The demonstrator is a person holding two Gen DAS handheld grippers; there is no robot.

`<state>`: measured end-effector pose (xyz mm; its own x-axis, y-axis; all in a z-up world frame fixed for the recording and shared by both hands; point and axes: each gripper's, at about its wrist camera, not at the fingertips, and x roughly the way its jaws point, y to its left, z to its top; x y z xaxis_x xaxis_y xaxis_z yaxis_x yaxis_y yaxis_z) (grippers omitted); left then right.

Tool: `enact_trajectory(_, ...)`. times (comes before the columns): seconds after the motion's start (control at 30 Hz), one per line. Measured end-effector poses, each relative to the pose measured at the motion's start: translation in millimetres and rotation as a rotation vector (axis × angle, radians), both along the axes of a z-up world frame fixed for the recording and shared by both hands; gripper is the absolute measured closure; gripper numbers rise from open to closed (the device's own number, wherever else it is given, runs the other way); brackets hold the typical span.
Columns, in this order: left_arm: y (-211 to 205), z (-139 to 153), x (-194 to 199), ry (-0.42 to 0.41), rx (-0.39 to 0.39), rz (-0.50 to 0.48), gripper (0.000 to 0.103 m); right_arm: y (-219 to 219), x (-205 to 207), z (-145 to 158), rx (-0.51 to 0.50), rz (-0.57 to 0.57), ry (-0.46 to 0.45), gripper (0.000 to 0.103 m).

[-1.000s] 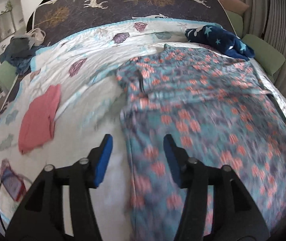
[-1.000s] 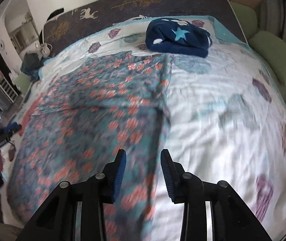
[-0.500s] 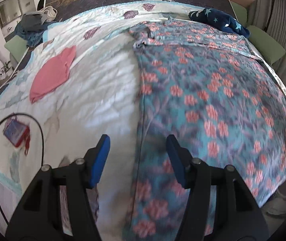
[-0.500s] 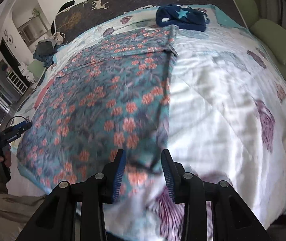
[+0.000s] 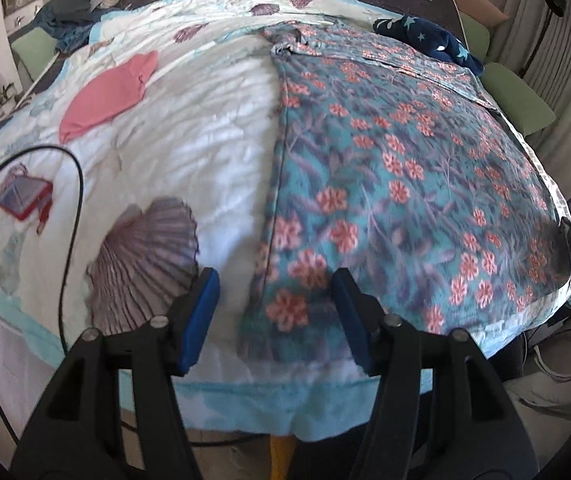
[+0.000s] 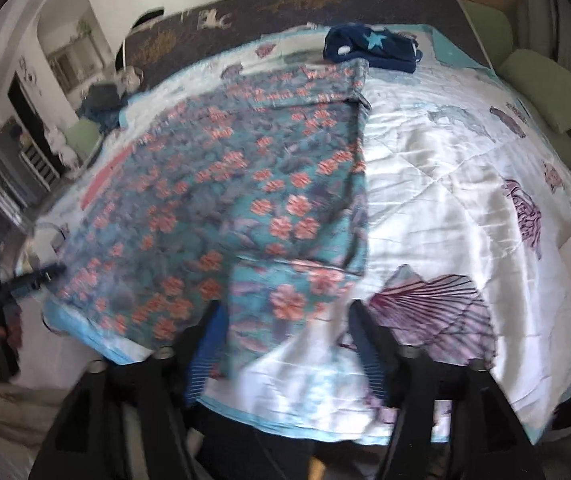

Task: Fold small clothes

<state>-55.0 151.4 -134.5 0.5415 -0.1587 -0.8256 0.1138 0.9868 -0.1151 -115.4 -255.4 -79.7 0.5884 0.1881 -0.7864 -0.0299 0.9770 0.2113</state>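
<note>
Item: floral garment point(image 5: 385, 168), flat on the bed point(image 5: 189, 136), long axis running away from me. My left gripper point(image 5: 275, 312) straddles its near left corner, open, empty. My right gripper point(image 6: 285, 336), jaws just opened wide, stands over the near right corner, empty.

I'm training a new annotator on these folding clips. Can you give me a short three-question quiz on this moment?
1. True or false: the right gripper clamps the floral garment.
2. Which item lies nearest the headboard: A pink garment, B navy star garment, C red-edged device?
3. What print lies beside the left gripper?

Key: 1 false, its jaws have just been opening; 2 B; 3 a shell.
</note>
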Motion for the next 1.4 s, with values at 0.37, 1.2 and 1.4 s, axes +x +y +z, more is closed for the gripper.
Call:
enact_trajectory(0.37,-2.9,-2.2,-7.9,-0.016,-0.006,-0.008,0.049,11.0,18.4,-29.3,-0.019,-0.173,0.052,0.032)
enact_trajectory(1.2,4.1,-3.0,-21.5,-0.002,-0.071,-0.061,0.066,-60.2,-19.5,-35.6,0.303,-0.264,0.113,0.047)
enact_trajectory(1.4,14.8,24.7,-13.8,-0.039,-0.200,-0.010,0.094,-66.3,-16.4,-29.9,0.352,-0.259,0.124,0.097)
